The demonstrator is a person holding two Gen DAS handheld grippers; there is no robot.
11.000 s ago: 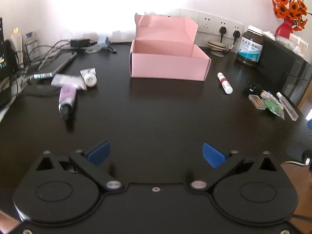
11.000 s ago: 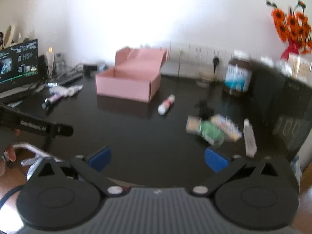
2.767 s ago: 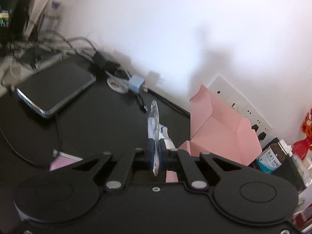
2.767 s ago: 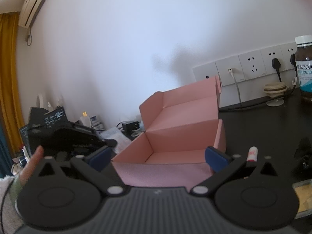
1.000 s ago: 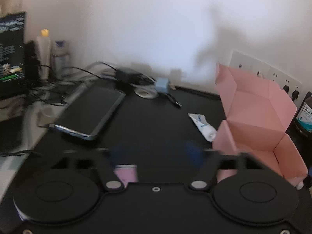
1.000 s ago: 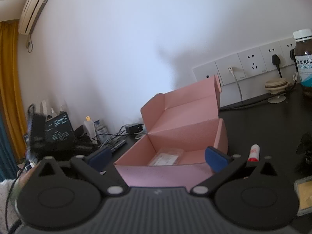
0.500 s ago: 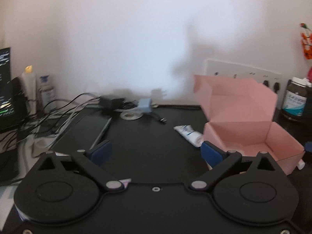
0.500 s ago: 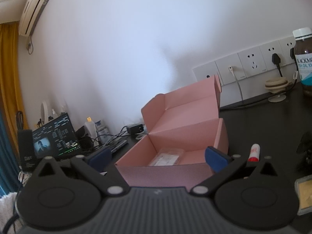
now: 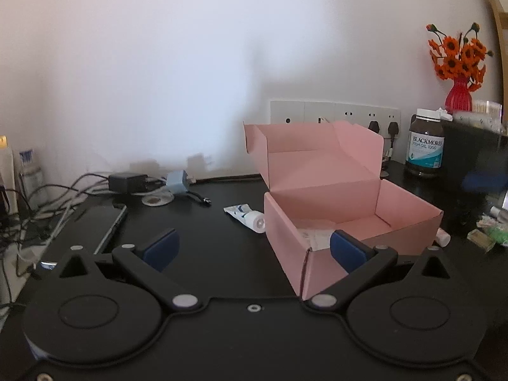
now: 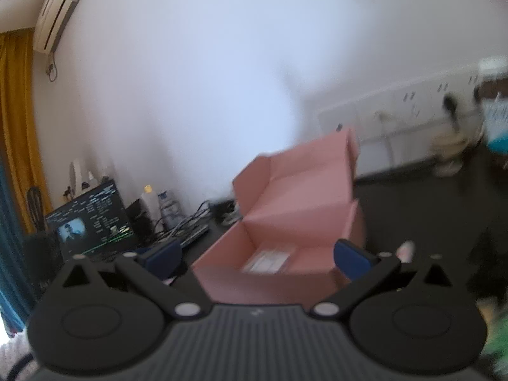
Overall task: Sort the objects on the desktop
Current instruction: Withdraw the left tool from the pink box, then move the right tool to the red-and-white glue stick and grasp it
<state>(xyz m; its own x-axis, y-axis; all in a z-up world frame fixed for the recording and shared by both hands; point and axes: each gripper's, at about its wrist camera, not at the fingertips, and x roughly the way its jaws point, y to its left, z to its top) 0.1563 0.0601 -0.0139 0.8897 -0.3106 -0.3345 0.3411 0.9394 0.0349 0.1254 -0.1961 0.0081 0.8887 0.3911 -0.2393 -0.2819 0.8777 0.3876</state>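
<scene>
An open pink cardboard box (image 9: 349, 209) stands on the black desk with its lid up against the wall. A clear flat packet (image 9: 312, 235) lies on its floor, also seen in the blurred right wrist view as the packet (image 10: 268, 260) inside the box (image 10: 295, 222). A white tube (image 9: 247, 217) lies just left of the box. A white and pink stick (image 9: 443, 236) lies at the box's right corner. My left gripper (image 9: 254, 249) is open and empty, its right finger in front of the box's near corner. My right gripper (image 10: 257, 257) is open and empty before the box.
A dark tablet (image 9: 104, 225), chargers and tangled cables (image 9: 128, 181) fill the back left. A brown supplement bottle (image 9: 425, 143) and a red vase of orange flowers (image 9: 457, 95) stand at the right. Small packets (image 9: 485, 231) lie far right. A lit monitor (image 10: 89, 222) stands at the left.
The left gripper's jaws have spread wide and its view has swung right and levelled, bringing the box closer. The right wrist view has shifted and turned blurry.
</scene>
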